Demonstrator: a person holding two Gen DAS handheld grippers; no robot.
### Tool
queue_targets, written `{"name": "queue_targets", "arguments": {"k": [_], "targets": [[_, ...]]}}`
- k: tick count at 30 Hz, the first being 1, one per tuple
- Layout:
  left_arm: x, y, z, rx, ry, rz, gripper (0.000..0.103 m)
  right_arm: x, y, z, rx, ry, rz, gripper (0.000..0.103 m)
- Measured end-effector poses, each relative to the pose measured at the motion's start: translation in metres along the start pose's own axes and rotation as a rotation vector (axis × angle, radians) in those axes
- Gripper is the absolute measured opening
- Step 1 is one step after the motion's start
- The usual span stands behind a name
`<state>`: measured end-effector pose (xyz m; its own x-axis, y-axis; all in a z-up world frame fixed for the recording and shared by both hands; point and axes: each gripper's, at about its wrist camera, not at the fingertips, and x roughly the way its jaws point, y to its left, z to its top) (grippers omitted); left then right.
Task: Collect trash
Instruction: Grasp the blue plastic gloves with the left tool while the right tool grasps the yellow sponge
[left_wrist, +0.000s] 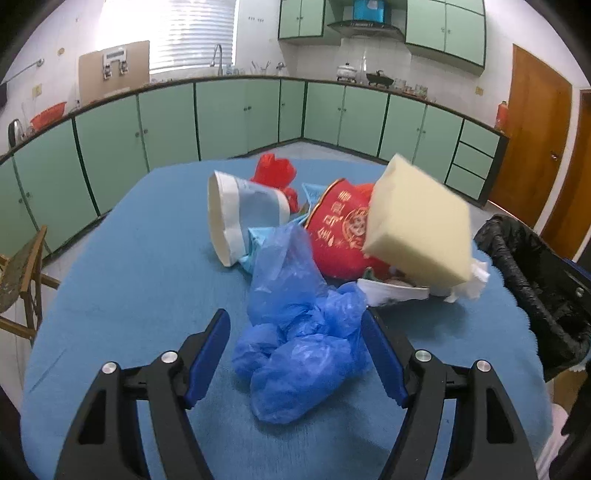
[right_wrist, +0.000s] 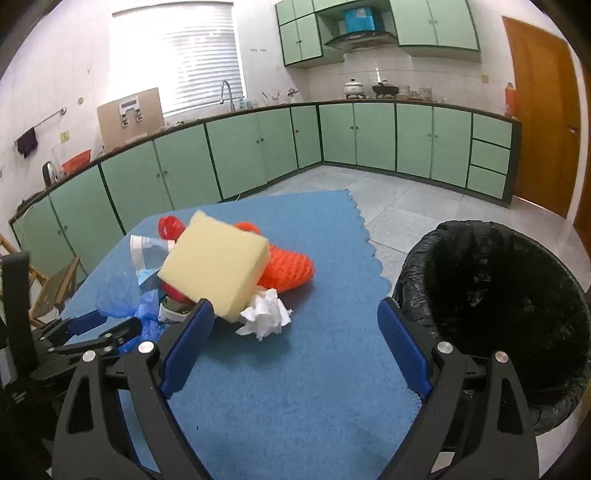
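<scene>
Green-cabinet kitchen: sponge (right_wrist: 216, 264) fronts the trash, both tools (left_wrist: 295, 343) (right_wrist: 295, 332) released.

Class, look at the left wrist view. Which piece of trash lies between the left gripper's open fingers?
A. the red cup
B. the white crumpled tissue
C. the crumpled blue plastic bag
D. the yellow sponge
C: the crumpled blue plastic bag lies on the blue tablecloth between the fingers of the left gripper, whose pads do not press it; the other trash lies farther off.
</scene>
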<state>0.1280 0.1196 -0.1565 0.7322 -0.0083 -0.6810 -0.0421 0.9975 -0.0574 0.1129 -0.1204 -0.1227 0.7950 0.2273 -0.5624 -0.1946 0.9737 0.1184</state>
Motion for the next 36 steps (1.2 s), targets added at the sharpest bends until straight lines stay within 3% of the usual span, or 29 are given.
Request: {"name": "queue_targets", "arguments": {"k": [7,11,14,29,36], "targets": [[0.021,0.002,-0.004,-0.041,0.058,-0.031,0.071,0.006,-0.002,0.000,-0.002,0.025,-0.006,0.087],[0.015,0.006,-0.004,-0.043,0.046,-0.039,0.048,0.009,0.002,0.002,-0.008,0.028,0.003,0.087],[0.008,0.011,-0.001,-0.047,0.031,-0.033,0.040,0.011,0.008,0.006,-0.017,0.024,0.014,0.087],[-0.040,0.041,0.026,-0.048,-0.103,0.005,0.038,0.045,0.044,0.006,-0.040,0.088,0.078,0.077],[-0.036,0.039,0.025,-0.028,-0.104,0.017,0.038,0.062,0.054,0.001,-0.070,0.129,0.092,0.061]]}}
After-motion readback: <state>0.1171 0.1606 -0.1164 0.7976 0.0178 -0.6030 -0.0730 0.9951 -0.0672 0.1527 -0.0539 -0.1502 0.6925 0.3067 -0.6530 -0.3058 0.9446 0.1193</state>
